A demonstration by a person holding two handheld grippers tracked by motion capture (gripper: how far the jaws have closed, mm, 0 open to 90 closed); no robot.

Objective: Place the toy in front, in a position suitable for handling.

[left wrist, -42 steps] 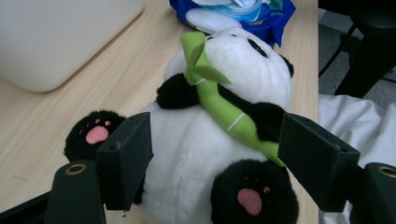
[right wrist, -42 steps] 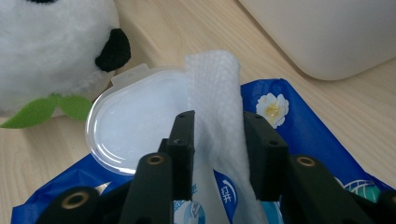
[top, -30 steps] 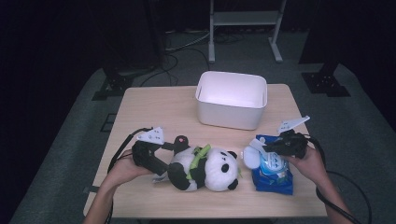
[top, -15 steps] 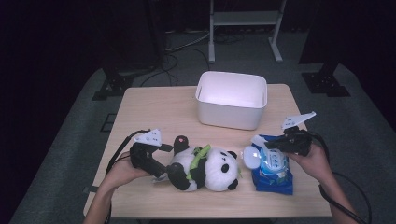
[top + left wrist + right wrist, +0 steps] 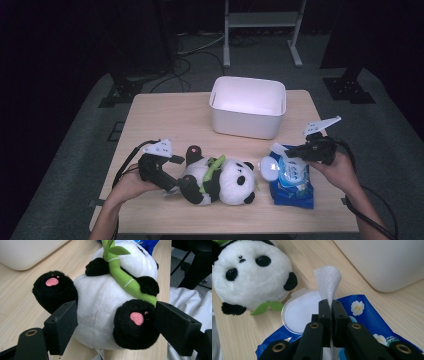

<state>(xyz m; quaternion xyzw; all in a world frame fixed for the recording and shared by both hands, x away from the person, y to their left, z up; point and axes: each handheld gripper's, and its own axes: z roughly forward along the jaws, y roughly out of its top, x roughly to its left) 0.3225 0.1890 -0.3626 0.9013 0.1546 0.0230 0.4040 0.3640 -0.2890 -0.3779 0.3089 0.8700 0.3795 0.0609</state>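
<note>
Two grippers work: the right gripper pinches a white wipe from the blue pack — left gripper, unclenched, straddles the panda at nine o'clock.

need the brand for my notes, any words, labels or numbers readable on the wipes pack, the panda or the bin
None can be read.
Wipes pack: white flowers and a small picture on the blue wrap, no legible words; in the high view its print is too blurred to read.
Panda: no writing; a white tag edge under it shows no text.
Bin: plain white, no label.
</note>
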